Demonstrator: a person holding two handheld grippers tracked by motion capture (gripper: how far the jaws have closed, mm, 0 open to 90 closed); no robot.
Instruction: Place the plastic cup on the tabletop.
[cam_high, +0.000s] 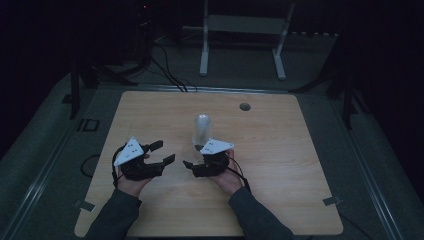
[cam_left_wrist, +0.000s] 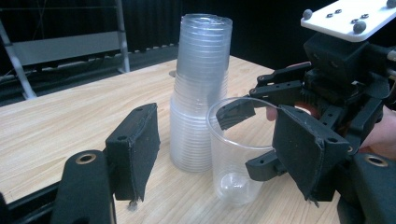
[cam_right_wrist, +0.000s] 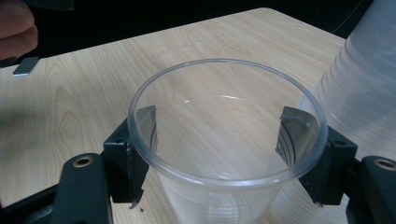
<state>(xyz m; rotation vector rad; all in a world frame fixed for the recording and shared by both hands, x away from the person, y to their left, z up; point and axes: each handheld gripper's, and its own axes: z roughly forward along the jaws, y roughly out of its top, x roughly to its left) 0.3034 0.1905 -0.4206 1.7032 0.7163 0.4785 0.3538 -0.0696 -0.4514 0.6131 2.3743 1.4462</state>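
So the right gripper (cam_high: 191, 165) has a single clear plastic cup (cam_right_wrist: 224, 154) clamped between its jaws. In the right gripper view both pads sit flat against the cup's sides just under the rim, and the cup stands upright on the wooden table (cam_high: 280, 150). From the left gripper view you can see the cup's bottom resting on the tabletop.

The stack of clear plastic cups (cam_left_wrist: 198, 93) sits just beside that single cup, at about 11 o'clock from it in the left gripper view, rims down. I can't tell if the two touch. In the high view the stack is roughly mid-table, at 12 o'clock from the right gripper.

The left gripper (cam_high: 166, 152) is at 9 o'clock from the right one, jaws spread apart with nothing between them, pointing toward the cup but not touching it.
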